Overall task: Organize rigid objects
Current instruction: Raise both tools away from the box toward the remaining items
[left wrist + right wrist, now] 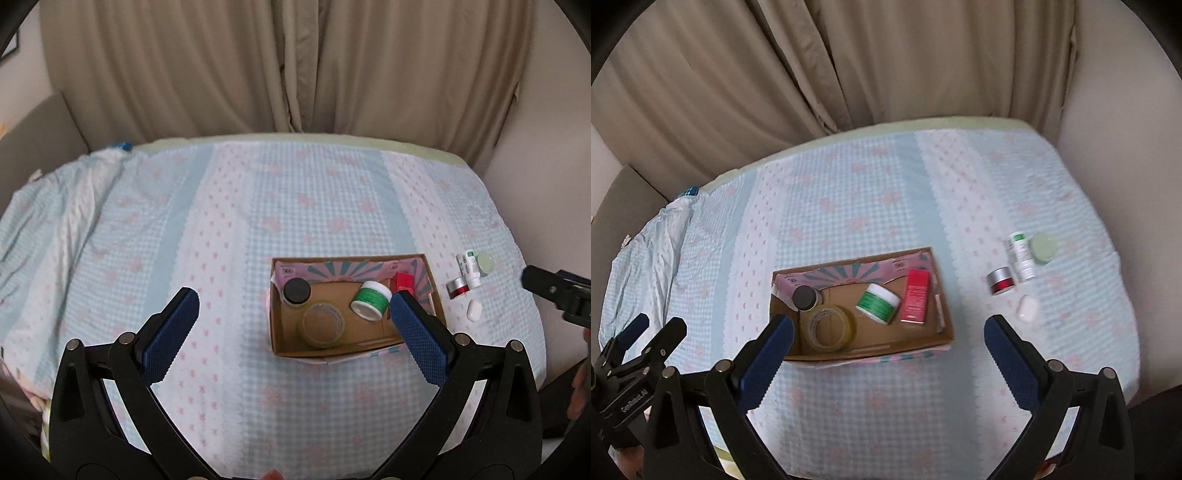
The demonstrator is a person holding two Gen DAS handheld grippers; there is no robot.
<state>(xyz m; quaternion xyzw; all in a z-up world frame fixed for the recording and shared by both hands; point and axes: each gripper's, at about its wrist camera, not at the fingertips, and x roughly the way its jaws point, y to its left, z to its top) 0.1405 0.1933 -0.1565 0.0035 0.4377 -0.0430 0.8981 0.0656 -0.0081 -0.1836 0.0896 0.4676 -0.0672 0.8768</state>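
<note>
A: Right wrist view: the right gripper (888, 328) hangs above the bed (871, 192) with its jaws spread wide and nothing between them. The box (945, 332) lies just left of centre; four small things lie well apart from it to the right.

B: And inside the box?

A: A tape roll (831, 326), a dark-capped jar (805, 297), a green-and-white jar (878, 303) on its side, and a red carton (916, 295).

B: What remains outside?

A: A white bottle (1021, 256) lying flat, touching a pale green tub (1044, 248) on its far right, a red and silver pot (1001, 281) just near-left of the bottle, and a small white case (1027, 308) nearest.

B: How would they likely handle?

A: All look light, stiff plastic with smooth, probably slippery skins. The bottle may roll, so a hold across its middle seems best. The pot and tub look safest pinched across their round sides. The case is low and rounded, likely the trickiest on the soft quilt.

B: The left gripper (291, 308)?

A: In the left wrist view it also stands spread and empty, near the box's near-left side, its right pad (417, 332) overlapping the box's near-right corner in view.
</note>
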